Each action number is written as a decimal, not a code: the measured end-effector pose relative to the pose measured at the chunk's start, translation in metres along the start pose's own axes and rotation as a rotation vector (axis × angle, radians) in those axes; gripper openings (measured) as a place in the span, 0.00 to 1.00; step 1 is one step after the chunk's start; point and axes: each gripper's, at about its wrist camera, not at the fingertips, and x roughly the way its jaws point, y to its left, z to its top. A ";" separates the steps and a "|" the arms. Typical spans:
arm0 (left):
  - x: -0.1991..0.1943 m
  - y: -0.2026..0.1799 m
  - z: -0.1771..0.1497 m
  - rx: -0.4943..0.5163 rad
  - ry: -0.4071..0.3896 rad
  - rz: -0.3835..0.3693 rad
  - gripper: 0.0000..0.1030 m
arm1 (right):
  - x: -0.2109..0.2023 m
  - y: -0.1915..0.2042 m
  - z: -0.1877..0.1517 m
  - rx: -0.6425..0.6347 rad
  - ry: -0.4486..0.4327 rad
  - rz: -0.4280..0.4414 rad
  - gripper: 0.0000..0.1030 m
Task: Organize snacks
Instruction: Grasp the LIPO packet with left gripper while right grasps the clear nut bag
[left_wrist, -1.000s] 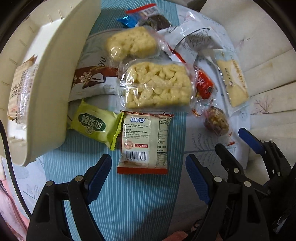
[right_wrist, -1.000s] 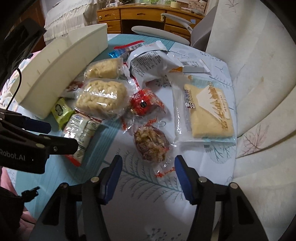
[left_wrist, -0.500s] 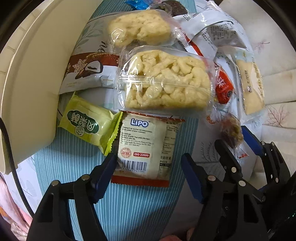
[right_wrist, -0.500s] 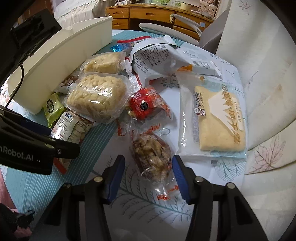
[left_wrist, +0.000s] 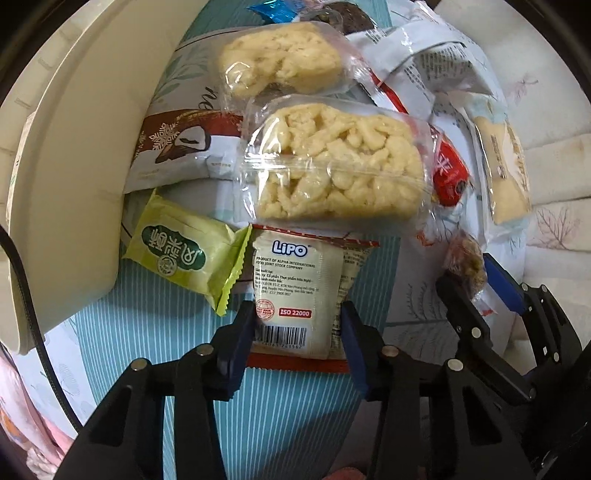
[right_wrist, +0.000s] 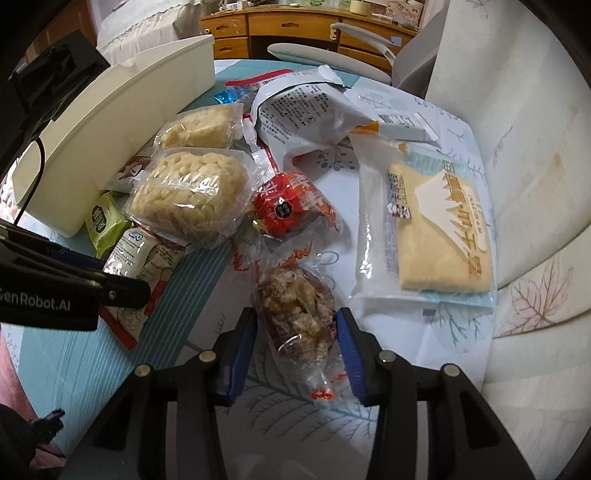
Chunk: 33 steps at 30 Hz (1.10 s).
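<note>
I see the white Lipo packet (left_wrist: 295, 295) lying flat at lower centre of the left view, beside a green packet (left_wrist: 184, 254) on its left. Two clear bags of yellow puffs (left_wrist: 332, 170) lie above. Lower centre of the right view, a nut cluster packet (right_wrist: 295, 310).

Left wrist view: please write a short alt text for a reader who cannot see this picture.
The left gripper is closing its blue-padded jaws around the lower end of a white Lipo packet lying on a striped cloth. Beside it lie a green snack packet and two clear bags of puffed snack; a cream bin stands left.
</note>
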 end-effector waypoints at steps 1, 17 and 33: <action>0.002 0.002 -0.003 0.001 0.005 -0.001 0.43 | -0.001 0.001 0.000 0.006 0.006 0.004 0.43; -0.023 0.023 -0.064 0.113 0.050 0.013 0.43 | -0.020 0.017 -0.022 0.167 0.165 0.096 0.43; -0.129 0.058 -0.083 0.314 -0.034 0.027 0.43 | -0.082 0.081 0.005 0.151 0.077 0.102 0.43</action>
